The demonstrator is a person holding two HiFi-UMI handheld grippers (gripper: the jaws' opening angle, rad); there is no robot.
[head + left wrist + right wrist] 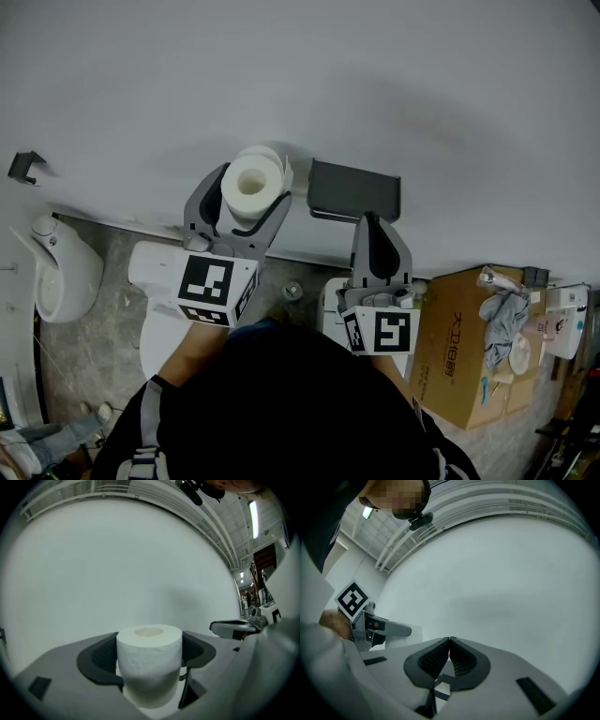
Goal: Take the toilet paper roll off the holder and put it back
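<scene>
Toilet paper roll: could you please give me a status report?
Left gripper clamped on toilet paper roll, clear of holder. Right gripper shut, empty. Holder bare, nothing in the way.

You're in a plain black top (281,403), with a strap and pale buckle (142,457) on your left side. Your left light-grey plastic gripper (253,186) and your right light-grey plastic gripper (371,220) look like twins. Both have smooth moulded shells and dark ribbed pads (433,660) lining the jaws. Each one has a white cube with black square markers (214,286) sat at the back.
</scene>
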